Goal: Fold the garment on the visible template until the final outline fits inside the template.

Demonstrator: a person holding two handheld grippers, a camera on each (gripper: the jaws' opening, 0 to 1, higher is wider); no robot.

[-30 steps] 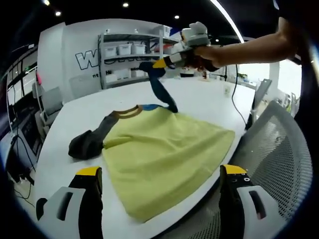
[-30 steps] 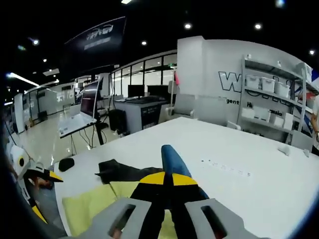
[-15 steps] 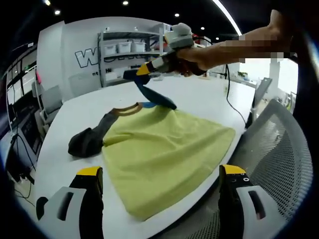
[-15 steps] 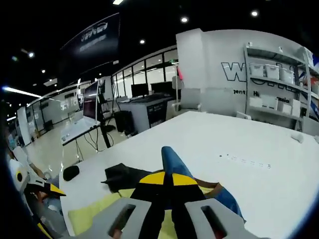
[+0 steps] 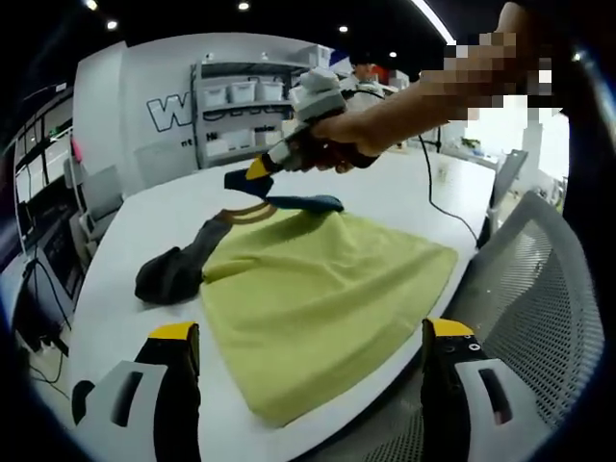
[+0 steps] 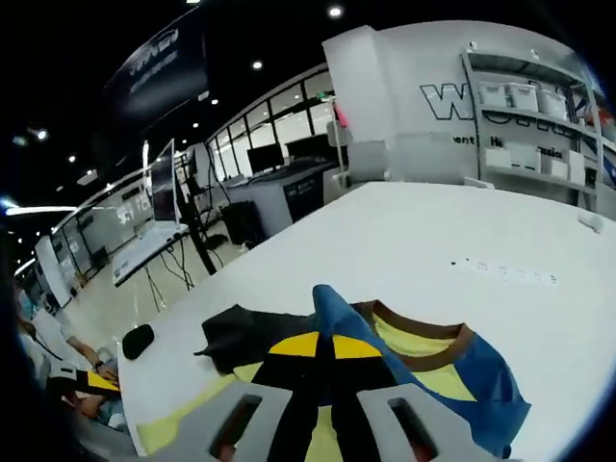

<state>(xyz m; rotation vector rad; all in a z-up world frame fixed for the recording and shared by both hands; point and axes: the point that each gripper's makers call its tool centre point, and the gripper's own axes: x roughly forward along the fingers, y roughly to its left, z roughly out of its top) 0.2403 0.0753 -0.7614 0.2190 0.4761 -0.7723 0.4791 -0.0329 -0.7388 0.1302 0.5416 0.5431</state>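
A yellow-green shirt (image 5: 318, 298) with a brown collar (image 5: 248, 213) lies spread on the white table (image 5: 144, 221). Its dark grey sleeve (image 5: 168, 272) lies bunched at the left. My right gripper (image 5: 252, 173) is shut on the blue sleeve (image 5: 289, 200) and holds it low over the collar. In the right gripper view that gripper (image 6: 324, 348) pinches the blue sleeve (image 6: 342, 322) above the collar (image 6: 423, 337) and dark sleeve (image 6: 245, 332). My left gripper (image 5: 308, 342) stands open at the near table edge, its fingers (image 5: 173, 337) apart on either side of the shirt hem.
A grey mesh chair (image 5: 525, 279) stands at the table's right edge. Shelves with white bins (image 5: 241, 96) line the far wall. A cable (image 5: 433, 183) trails over the far right of the table. Desks with monitors (image 6: 168, 207) stand beyond the table in the right gripper view.
My right gripper has carried the blue sleeve down and leftward across the shirt toward the collar. The left gripper has stayed put.
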